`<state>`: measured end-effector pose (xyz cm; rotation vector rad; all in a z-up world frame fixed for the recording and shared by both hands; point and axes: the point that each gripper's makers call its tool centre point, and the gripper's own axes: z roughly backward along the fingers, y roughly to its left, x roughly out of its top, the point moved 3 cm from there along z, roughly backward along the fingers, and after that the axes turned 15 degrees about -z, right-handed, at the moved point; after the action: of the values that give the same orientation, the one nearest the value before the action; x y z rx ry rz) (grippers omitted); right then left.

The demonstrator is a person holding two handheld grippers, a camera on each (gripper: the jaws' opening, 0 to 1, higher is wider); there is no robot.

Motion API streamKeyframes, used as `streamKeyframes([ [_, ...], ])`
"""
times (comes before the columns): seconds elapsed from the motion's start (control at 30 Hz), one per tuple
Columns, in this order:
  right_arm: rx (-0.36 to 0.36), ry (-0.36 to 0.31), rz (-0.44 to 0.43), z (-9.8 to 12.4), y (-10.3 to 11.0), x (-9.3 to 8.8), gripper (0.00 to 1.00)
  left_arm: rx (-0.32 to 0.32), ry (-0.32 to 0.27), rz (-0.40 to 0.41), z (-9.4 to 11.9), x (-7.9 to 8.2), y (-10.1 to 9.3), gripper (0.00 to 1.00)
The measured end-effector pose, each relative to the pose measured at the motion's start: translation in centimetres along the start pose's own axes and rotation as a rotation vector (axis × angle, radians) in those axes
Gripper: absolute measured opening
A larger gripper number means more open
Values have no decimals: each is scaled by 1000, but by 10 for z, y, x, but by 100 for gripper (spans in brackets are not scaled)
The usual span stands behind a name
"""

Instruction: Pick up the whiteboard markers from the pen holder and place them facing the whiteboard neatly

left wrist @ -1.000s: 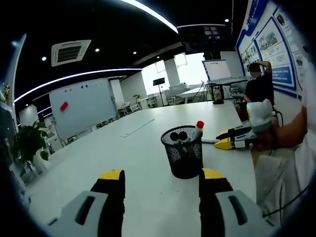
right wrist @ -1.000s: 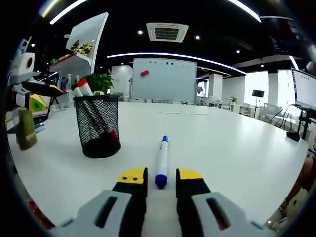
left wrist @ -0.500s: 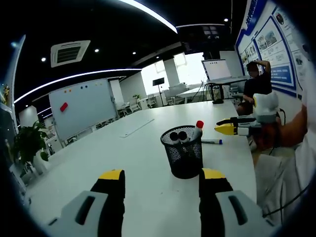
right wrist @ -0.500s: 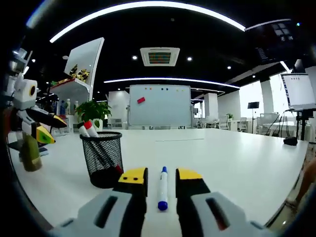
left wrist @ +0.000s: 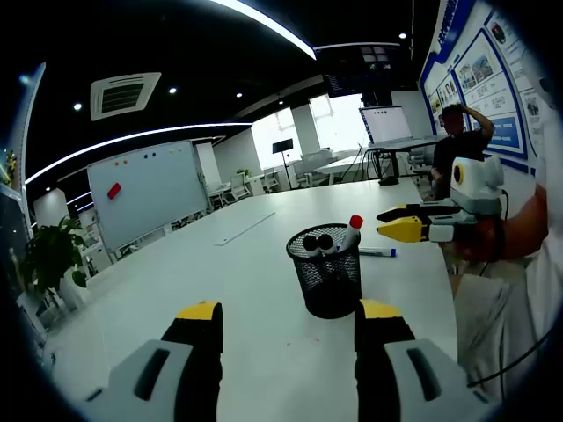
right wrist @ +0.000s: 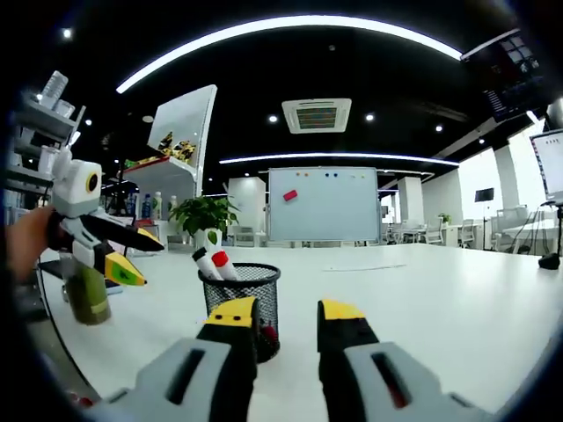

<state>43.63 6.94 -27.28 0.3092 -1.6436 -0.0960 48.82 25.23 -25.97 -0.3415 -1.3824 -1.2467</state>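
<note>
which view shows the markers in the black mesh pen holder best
The left gripper view: it looks down into the black mesh pen holder, showing two dark marker caps and a red-capped marker. In the right gripper view the right claw partly covers the holder; two marker tips show.

Pen holder (left wrist: 326, 271) stands on the table (left wrist: 220, 290), just ahead of the left gripper (left wrist: 288, 327). Markers (left wrist: 327, 241) stand upright inside it. One marker (left wrist: 377, 252) lies on the table behind the holder, to its right. Right gripper (left wrist: 398, 225) hovers above that marker. Whiteboard (left wrist: 148, 188) stands far left beyond the table; potted plant (left wrist: 51, 255) left of the table edge.
</note>
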Motion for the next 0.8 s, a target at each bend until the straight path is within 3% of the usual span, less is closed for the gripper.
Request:
streamKeyframes([
  [0.13,76,12,-43,-8,19,3,26,-1,1,-1,0,-1,0,62],
  [0.2,106,3,-6,-12,28,5,26,-4,2,-1,0,0,-1,62],
  [0.47,131,-13,34,-18,42,9,26,-3,3,-4,0,0,-2,62],
  [0.57,128,-38,115,-21,47,13,24,-2,1,-4,0,1,-2,62],
  [0.8,119,-39,196,-30,54,8,22,-2,-2,-3,0,3,-4,62],
])
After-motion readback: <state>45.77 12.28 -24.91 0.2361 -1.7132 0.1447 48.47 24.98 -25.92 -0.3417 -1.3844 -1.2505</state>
